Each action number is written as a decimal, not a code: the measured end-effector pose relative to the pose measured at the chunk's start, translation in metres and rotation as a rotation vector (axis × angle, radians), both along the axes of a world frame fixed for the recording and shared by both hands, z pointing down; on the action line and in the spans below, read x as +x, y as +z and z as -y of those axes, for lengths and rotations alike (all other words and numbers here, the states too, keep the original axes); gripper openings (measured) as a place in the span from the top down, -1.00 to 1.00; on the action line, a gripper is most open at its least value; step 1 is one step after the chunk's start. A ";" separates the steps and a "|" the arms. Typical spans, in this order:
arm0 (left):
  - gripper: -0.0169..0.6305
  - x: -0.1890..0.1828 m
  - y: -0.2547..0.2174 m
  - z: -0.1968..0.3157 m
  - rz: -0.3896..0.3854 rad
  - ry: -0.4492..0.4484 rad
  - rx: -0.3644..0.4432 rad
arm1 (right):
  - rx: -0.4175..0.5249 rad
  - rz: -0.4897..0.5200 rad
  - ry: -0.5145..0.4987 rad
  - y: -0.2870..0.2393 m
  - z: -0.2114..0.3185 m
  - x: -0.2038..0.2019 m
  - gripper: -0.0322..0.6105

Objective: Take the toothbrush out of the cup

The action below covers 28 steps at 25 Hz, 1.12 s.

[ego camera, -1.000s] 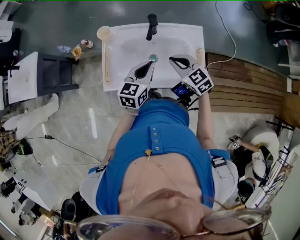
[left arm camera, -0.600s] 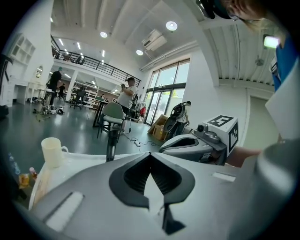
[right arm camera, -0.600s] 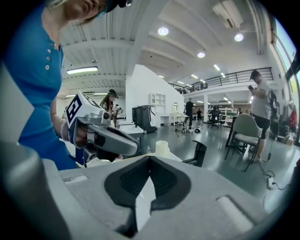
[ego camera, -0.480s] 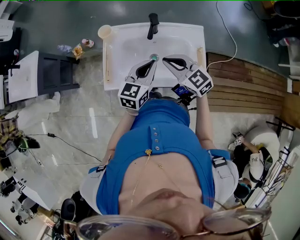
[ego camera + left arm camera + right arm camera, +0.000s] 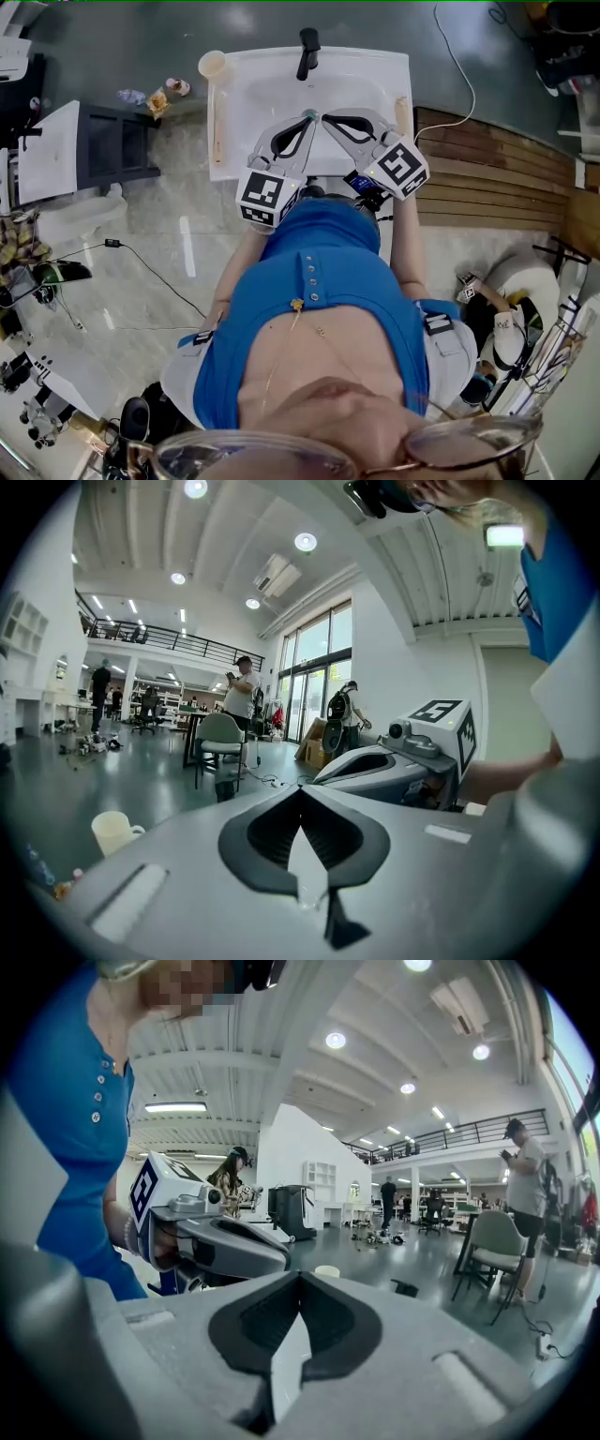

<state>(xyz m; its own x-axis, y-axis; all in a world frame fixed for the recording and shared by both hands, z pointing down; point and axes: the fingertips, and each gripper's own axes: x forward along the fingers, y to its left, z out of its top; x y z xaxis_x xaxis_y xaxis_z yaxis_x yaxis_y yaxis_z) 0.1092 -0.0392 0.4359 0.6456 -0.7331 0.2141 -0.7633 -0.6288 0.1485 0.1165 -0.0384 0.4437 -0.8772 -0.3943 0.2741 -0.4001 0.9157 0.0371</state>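
A cream cup (image 5: 213, 65) stands on the far left corner of the white sink (image 5: 356, 80); it also shows low at the left in the left gripper view as the cup (image 5: 114, 832). I cannot make out a toothbrush in it. My left gripper (image 5: 307, 120) and right gripper (image 5: 325, 118) hover side by side over the basin, tips nearly meeting above the drain. Both are shut with nothing in them, as the left gripper (image 5: 301, 789) and right gripper (image 5: 300, 1276) show in their own views.
A black faucet (image 5: 307, 52) stands at the sink's back edge. A long pale strip (image 5: 217, 122) lies along the left rim, a shorter one (image 5: 402, 111) on the right. Wooden decking (image 5: 487, 178) lies right, a dark cabinet (image 5: 112, 150) left. People stand far off in the hall.
Both grippers have risen toward the camera over the basin. The right gripper's tips swung left, so the two pairs of tips now sit close together.
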 end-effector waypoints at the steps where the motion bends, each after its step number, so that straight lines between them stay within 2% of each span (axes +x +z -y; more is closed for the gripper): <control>1: 0.94 0.000 -0.003 0.000 0.001 0.001 0.008 | 0.005 0.006 -0.001 -0.004 -0.001 0.000 0.89; 8: 0.94 0.000 -0.014 0.001 -0.002 0.001 0.034 | 0.024 0.043 0.000 -0.017 -0.001 0.000 0.89; 28: 0.94 0.003 -0.021 -0.006 0.018 0.010 0.048 | 0.037 0.032 0.001 -0.027 -0.006 0.004 0.90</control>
